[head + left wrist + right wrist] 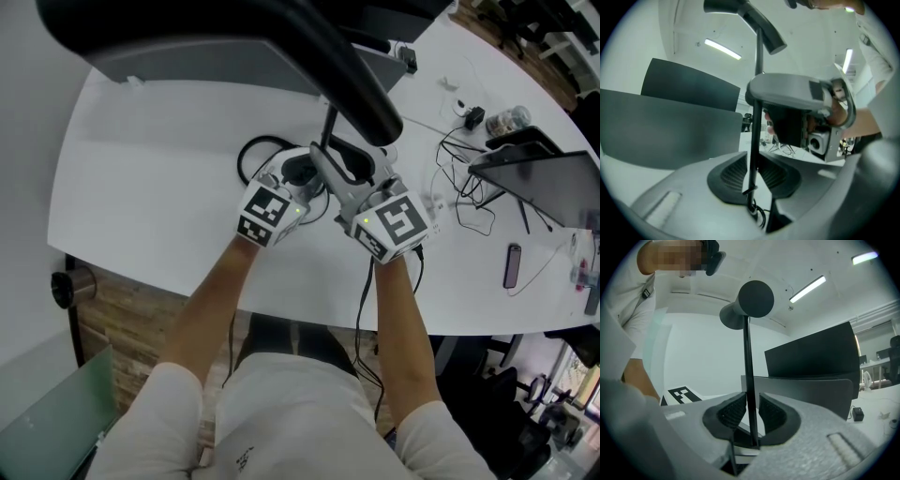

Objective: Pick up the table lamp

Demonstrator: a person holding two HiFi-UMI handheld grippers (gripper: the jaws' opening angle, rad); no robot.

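the left gripper [753, 177] and right gripper [751, 417] are closing around the lamp [754, 298] pole [748, 366], not squeezing yet. lifting it off the tabletop [150, 169] is still left.

White sleeves [172, 398], grey tongs [754, 174], black-white marker cubes [266, 214]

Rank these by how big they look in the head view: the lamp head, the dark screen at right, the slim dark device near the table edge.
1. lamp head, largest, though nearness to the camera inflates it.
2. dark screen.
3. slim dark device, smallest.
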